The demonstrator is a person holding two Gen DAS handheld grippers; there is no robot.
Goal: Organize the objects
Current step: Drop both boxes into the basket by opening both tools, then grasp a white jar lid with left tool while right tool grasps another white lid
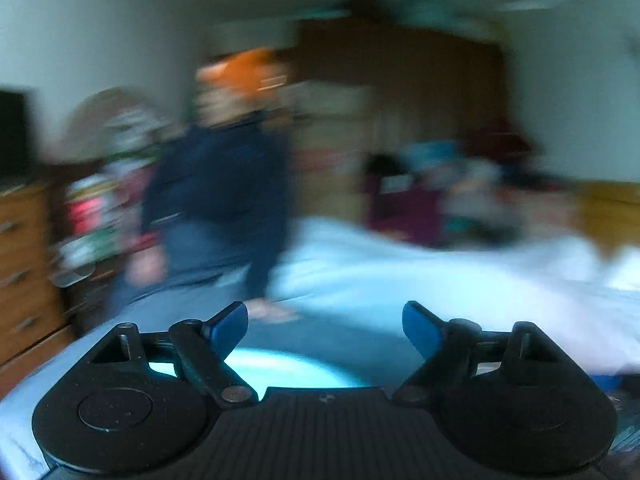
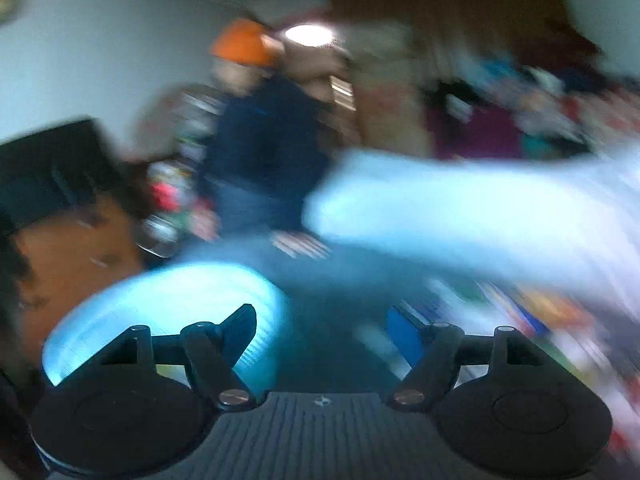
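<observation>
Pale blue round dish (image 2: 168, 312), smeared by blur, sits low just beyond the left gripper (image 1: 325, 326) and the right gripper (image 2: 320, 330); both gape wide, holding nothing. Behind, a person (image 1: 224, 184) by the bed (image 1: 440, 280), everything else unreadable.

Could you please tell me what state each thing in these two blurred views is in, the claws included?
Left claw: open, nothing between its blue pads.
Right claw: open, holding nothing.
Round light-blue ribbed plate: lying flat below the right claw, not gripped.
White bedding: spread out, rumpled.
Brown wooden chest of drawers: drawers look shut, though blurred.
Person in an orange cap: standing.
</observation>
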